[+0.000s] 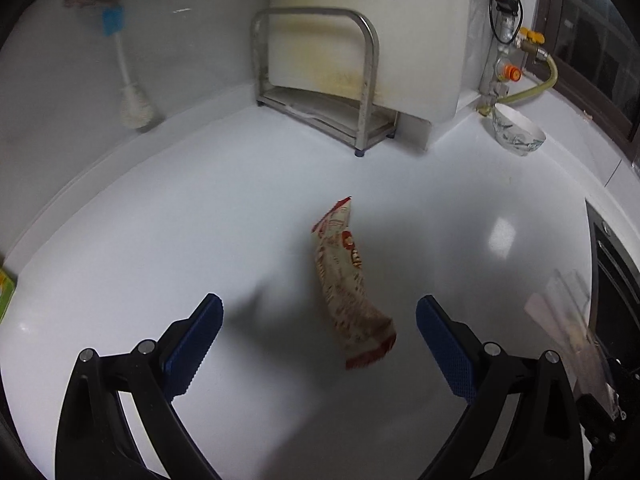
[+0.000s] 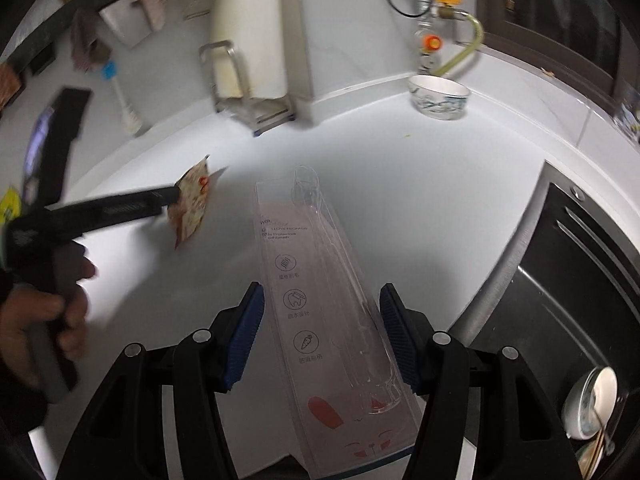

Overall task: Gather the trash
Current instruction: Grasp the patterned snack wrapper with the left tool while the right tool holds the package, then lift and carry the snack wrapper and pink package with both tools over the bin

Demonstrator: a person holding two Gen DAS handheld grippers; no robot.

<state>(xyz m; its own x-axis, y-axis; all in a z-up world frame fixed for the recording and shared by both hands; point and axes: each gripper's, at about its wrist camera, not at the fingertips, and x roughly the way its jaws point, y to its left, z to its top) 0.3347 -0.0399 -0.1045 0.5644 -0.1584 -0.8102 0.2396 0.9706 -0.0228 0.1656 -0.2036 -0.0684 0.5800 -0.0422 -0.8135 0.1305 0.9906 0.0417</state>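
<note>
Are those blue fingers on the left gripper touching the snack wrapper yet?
Apart. In the left wrist view the left gripper stands open, and bare white counter shows between each blue pad and the snack wrapper lying between them.

You see a red and cream wrapper (image 1: 350,280), a white counter (image 1: 160,240), and blue pads (image 2: 246,336).

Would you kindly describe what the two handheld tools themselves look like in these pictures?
Both match. The left tool and the right tool each have black plastic linkage arms joined by round silver pins, ending in flat blue pads with a ribbed, finely textured face. No cables or markings show on them.
</note>
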